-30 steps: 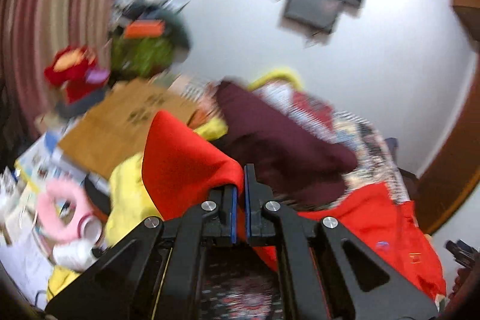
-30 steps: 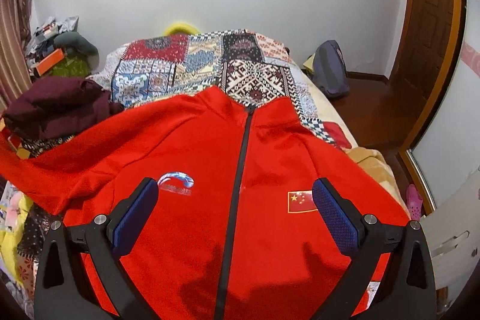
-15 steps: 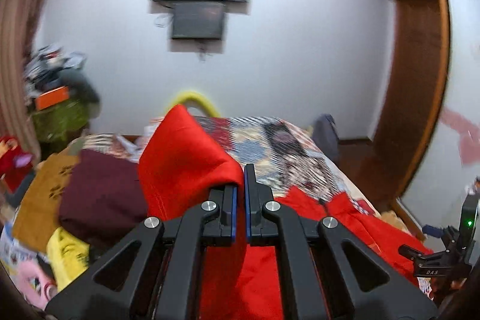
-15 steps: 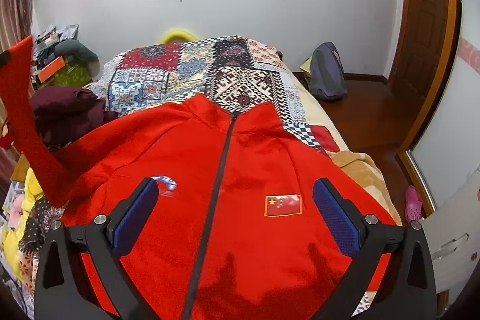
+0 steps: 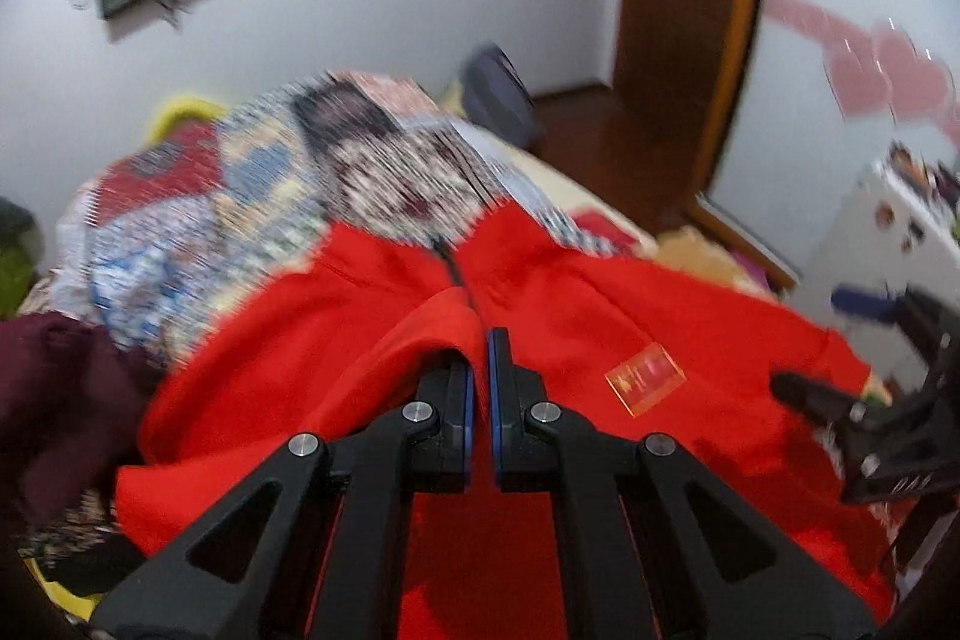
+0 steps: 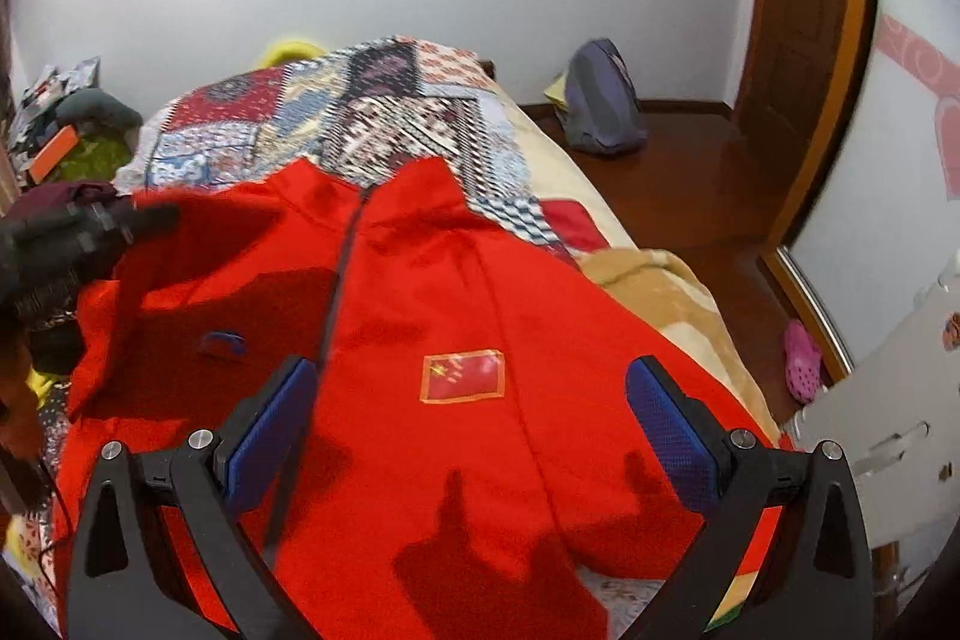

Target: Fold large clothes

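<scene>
Left gripper: jaws nearly closed, pinching sleeve of red jacket; sleeve carried over jacket chest, near zipper.
Right gripper: jaws wide apart, holding nothing, above jacket front near flag patch.
Jacket: face up on quilt of bed.

Risks:
- Thin pinch; fabric may slip out mid-swing.
- Sleeve released crooked gives bunched, uneven fold.
- Pull from left may drag jacket body; right gripper not pinning it.
- Grippers near each other; collision possible.
</scene>
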`<state>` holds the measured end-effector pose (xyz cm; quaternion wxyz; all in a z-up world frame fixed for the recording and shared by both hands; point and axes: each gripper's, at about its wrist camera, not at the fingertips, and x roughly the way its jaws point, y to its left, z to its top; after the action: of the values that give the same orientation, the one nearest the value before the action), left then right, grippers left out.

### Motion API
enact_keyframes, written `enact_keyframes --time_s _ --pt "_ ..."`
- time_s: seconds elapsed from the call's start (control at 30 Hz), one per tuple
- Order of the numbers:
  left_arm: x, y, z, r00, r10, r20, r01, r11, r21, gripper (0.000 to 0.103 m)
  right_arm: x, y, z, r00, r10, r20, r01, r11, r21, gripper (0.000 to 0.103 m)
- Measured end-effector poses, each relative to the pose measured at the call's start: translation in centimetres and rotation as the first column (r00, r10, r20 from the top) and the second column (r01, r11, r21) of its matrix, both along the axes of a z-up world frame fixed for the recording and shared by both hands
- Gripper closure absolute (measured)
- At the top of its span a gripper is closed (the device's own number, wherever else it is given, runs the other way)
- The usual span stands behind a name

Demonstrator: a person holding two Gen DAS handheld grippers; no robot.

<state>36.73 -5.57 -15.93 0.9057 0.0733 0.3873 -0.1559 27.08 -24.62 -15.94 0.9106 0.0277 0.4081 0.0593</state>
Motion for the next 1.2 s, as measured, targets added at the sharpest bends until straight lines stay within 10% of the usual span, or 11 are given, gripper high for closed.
enact_keyframes --time_s 0.33,0.43,0.5,0.77,1.07,1.2 --pt "-2.7 -3.4 -6.9 0.972 -0.083 -0.218 0.105 0.990 0.090 0.093 -0.2 -1.0 -1.4 0.998 0.005 -0.057 -0.006 1.000 -0.027 0.001" --pt "-4.0 -2.6 -6.1 0.973 -0.081 -0.215 0.100 0.992 0.077 0.067 -0.6 -0.3 -1.1 0.998 0.031 -0.053 -0.033 0.999 -0.033 0.001" --pt "-5.0 -1.2 -4.7 0.982 -0.062 -0.180 0.076 0.994 0.074 0.048 -0.8 0.2 -0.7 0.998 0.048 -0.045 -0.050 0.998 -0.039 0.001" --pt "-9.3 8.6 0.0 0.990 0.127 -0.061 -0.121 0.988 0.099 0.038 -1.1 4.6 0.6 0.983 0.184 -0.011 -0.184 0.981 -0.063 0.001" --pt "-13.4 20.3 -2.8 0.913 0.389 -0.126 -0.371 0.918 0.142 0.037 1.6 12.7 -3.2 0.923 0.368 -0.109 -0.378 0.920 -0.101 0.003" --pt "-14.4 22.4 -5.2 0.884 0.430 -0.182 -0.415 0.903 0.116 0.037 3.9 15.1 -6.4 0.896 0.385 -0.221 -0.412 0.906 -0.095 0.024"
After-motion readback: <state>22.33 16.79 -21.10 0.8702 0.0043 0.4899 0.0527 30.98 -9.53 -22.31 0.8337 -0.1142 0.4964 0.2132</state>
